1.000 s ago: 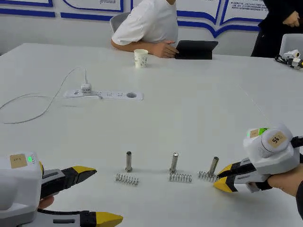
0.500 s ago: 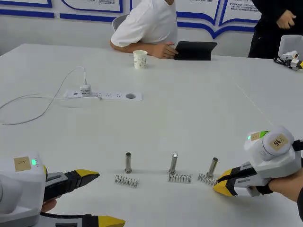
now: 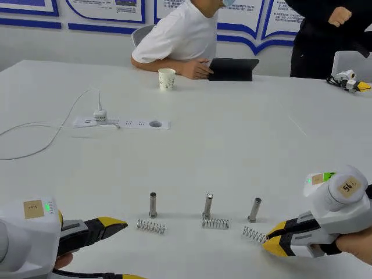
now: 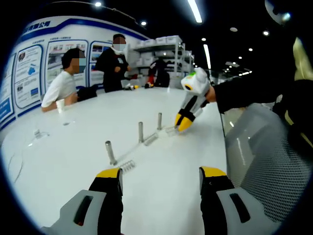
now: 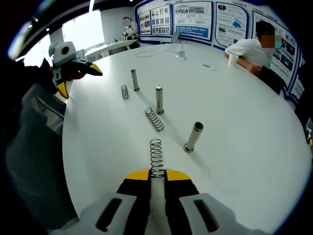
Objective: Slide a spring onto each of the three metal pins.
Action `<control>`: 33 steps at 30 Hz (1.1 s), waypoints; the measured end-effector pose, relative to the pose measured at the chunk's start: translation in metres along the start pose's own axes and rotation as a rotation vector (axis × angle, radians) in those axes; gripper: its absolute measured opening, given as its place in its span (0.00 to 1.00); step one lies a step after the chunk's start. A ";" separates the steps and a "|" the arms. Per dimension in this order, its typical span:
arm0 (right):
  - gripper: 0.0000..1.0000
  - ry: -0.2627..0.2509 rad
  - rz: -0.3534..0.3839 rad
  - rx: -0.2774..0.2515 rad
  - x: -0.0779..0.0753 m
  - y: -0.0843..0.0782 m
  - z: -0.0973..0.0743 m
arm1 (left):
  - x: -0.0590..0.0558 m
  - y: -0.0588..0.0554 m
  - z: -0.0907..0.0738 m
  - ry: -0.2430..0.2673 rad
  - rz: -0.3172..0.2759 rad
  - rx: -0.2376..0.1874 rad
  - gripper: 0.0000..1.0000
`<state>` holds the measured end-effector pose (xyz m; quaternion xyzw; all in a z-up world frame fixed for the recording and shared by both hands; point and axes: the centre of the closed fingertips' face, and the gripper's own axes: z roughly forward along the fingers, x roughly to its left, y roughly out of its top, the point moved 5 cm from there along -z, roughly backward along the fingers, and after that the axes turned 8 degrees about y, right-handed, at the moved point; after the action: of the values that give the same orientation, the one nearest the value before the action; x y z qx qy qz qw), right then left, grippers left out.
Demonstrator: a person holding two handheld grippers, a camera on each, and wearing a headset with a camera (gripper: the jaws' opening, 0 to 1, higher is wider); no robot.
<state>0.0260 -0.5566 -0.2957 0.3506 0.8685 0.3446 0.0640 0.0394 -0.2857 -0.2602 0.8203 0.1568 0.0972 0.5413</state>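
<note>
**A:** What's nearest on the white table [image 3: 232,145]?

**B:** The two grippers. The left gripper [image 3: 129,251] sits at the near left edge. Its yellow-tipped jaws are spread wide with nothing between them. The right gripper [image 3: 268,241] is at the near right, with its jaws clamped on one end of the right spring [image 3: 254,234].

**A:** Where does that spring lie?

**B:** It reaches left from the jaws. Its free end stops just short of the right pin [image 3: 254,210], on the near side of the pin's base. I cannot tell whether it rests on the surface or hangs just above it.

**A:** And the other parts?

**B:** The middle pin [image 3: 207,206] and the left pin [image 3: 153,205] stand in a row with the right one, and all three are bare. The middle spring [image 3: 215,222] and the left spring [image 3: 151,226] each lie flat just in front of their pins.

**A:** Further out?

**B:** First a plain stretch of white top. Then, at the left, a white power strip [image 3: 125,123] with a plug [image 3: 100,114] in it and a cable [image 3: 56,133] looping off to the left. At the far edge a paper cup [image 3: 167,79] stands beside a seated person in a white shirt [image 3: 174,35], whose hand lies next to a dark tablet [image 3: 232,68]. A person in dark clothes [image 3: 317,40] stands at the far right. Blue-framed boards [image 3: 104,9] line the wall.
</note>
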 end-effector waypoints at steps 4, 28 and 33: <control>0.11 0.019 -0.032 0.001 0.012 0.010 -0.003 | -0.004 0.003 0.003 -0.027 0.020 0.002 0.62; 0.11 0.172 -0.185 0.001 0.066 0.058 0.001 | -0.020 0.016 0.029 -0.133 0.114 0.010 0.49; 0.11 0.198 -0.222 0.017 0.076 0.063 0.005 | -0.025 0.017 0.034 -0.155 0.130 0.013 0.47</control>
<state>0.0070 -0.4711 -0.2491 0.2171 0.9069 0.3609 0.0126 0.0299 -0.3304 -0.2579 0.8374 0.0616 0.0673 0.5389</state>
